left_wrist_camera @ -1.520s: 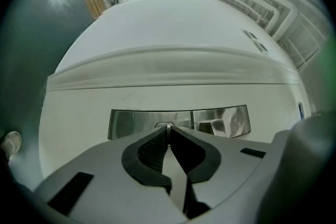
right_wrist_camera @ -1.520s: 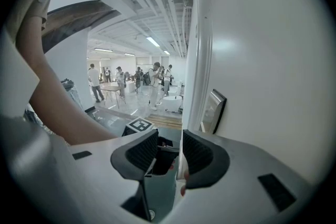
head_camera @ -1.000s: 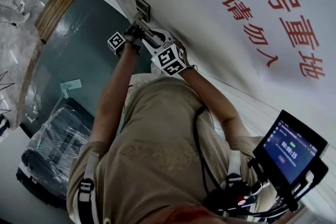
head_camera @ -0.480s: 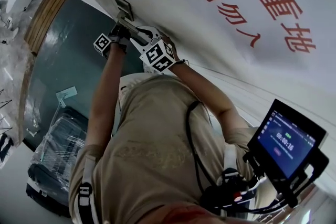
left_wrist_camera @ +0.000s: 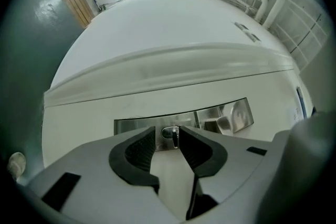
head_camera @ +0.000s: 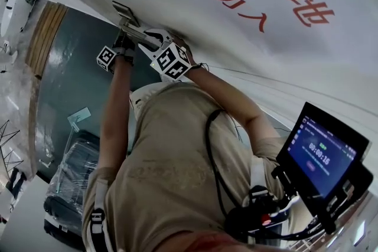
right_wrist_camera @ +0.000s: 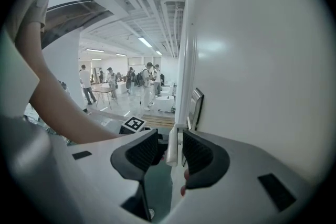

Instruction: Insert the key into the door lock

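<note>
Steel lock plate (left_wrist_camera: 135, 125) at lower centre holds the key (left_wrist_camera: 172, 136); left gripper (left_wrist_camera: 167, 132) jaws, just opened, flank it untouched; right gripper (right_wrist_camera: 169, 137) narrow around door edge (right_wrist_camera: 171, 156).

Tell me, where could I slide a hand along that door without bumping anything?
Free, in the left gripper view: the bare door left of the lock plate and above it. Crowded: the plate itself, where the left gripper, jaws just opened, has the key between them, and the right gripper sits close beside.

Lock plate (left_wrist_camera: 210, 118) partly hidden behind the jaws; key (left_wrist_camera: 171, 135) too small to tell.
</note>
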Demonstrator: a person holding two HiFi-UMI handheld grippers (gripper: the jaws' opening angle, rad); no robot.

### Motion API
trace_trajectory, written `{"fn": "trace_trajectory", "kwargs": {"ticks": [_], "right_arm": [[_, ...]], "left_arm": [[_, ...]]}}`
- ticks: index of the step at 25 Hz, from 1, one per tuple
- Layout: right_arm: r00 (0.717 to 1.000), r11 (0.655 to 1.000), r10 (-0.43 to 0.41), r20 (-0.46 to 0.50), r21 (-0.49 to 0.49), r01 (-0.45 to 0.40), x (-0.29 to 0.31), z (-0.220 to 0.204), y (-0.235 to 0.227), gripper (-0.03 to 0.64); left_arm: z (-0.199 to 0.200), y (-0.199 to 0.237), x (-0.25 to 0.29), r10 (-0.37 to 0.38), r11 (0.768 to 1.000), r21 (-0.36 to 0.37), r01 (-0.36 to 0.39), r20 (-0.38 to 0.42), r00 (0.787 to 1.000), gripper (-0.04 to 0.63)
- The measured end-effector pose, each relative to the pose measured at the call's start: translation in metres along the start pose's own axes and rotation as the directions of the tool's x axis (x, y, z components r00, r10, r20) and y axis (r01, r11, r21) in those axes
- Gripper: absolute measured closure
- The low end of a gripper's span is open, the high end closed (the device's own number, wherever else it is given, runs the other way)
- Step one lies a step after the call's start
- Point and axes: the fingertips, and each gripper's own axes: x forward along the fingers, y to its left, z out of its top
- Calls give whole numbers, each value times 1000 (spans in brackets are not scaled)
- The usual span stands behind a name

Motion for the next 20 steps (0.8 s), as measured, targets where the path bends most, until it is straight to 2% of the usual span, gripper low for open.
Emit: {"fn": "trace_trajectory", "kwargs": {"ticks": [3, 7, 9, 12, 14, 17, 20], "right_arm": [[1000, 1000, 6, 9, 11, -6, 1, -1, -2, 465], [1000, 1000, 14, 18, 22, -15, 5, -5, -3, 465], [1000, 999, 12, 18, 29, -12, 6, -7, -3, 463], [1000, 999, 2, 25, 48, -4, 8, -10, 0, 465], [999, 998, -5, 33, 55, 3, 11, -9, 1, 465], [999, 998, -18, 48, 54, 15, 18, -2, 3, 465], [997, 998, -26, 71, 53, 22, 26, 10, 8, 465]], "left_arm": [[3, -4, -22, -35, 999, 35, 33, 41, 999, 452], [0, -22, -47, -71, 987, 143, 68, 17, 997, 430], [1, -32, -59, -57, 973, 222, 56, -1, 998, 425], [4, -49, -77, -16, 926, 377, 30, -41, 999, 422], [11, -65, -87, -8, 890, 456, 25, -40, 999, 418], [26, -83, -101, 7, 845, 534, 1, -14, 1000, 410], [41, -100, -117, 10, 812, 584, -23, 24, 1000, 402]]}}
